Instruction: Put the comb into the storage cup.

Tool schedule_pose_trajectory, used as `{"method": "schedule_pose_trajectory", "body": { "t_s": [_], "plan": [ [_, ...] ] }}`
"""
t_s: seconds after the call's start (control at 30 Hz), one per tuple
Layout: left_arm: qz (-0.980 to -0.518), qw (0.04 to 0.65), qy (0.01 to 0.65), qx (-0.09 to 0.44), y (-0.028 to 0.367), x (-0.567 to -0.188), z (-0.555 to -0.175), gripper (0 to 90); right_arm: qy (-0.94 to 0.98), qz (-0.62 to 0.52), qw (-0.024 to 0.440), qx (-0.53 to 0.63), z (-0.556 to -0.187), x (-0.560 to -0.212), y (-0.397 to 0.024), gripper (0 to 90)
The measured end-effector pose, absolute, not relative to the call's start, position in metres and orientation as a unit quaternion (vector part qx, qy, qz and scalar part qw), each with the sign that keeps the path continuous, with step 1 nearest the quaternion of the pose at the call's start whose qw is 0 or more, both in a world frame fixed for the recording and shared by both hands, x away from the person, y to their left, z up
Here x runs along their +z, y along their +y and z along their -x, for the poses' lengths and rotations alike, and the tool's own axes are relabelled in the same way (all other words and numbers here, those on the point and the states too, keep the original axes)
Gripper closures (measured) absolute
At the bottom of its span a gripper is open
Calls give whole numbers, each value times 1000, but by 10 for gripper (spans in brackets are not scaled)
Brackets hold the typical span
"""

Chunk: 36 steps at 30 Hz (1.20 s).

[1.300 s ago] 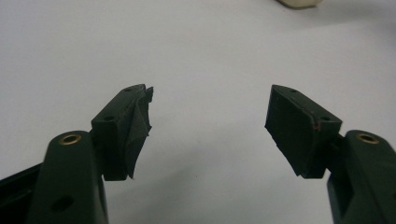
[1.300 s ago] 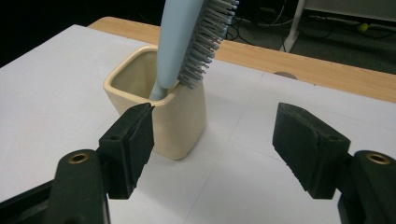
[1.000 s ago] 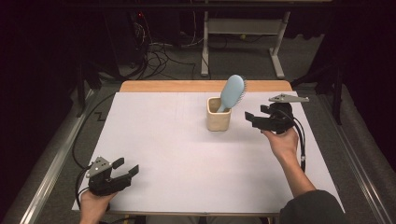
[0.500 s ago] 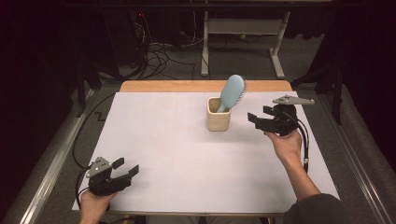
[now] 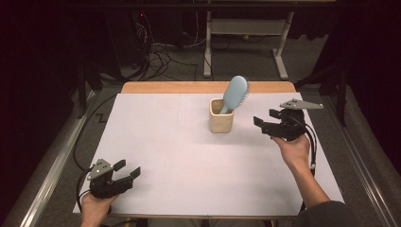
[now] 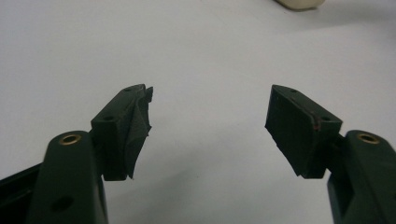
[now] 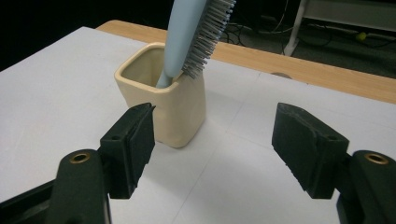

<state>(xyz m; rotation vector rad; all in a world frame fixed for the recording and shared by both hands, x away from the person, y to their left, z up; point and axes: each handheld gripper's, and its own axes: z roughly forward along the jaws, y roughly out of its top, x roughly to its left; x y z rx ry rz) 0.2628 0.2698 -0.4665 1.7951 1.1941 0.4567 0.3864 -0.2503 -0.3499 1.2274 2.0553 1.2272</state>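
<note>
Here, step: right gripper (image 5: 263, 126) gapes empty beside cup (image 5: 221, 115) holding brush (image 5: 235, 93).
Next: likely advance, clamp brush.
Left gripper (image 5: 126, 171): open, idle.

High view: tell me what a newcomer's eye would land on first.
The pale blue hairbrush stands handle-down in the cream cup near the far middle of the white table, leaning right. Just right of the cup, the right tongs hang open towards it. The left tongs sit open at the near left corner.

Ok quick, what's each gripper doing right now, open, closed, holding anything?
Left gripper: fingers open, holding nothing.
Right gripper: fingers open, holding nothing, beside the cup with the hairbrush.
</note>
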Motion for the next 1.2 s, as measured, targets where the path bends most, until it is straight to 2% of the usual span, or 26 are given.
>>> {"method": "schedule_pose_trajectory", "body": {
  "t_s": [1.2],
  "plan": [
    [-723, 457, 486, 182, 270, -466, -262, 312, 731, -440, 233, 466, -352, -351, -278, 286]
  ]
}}
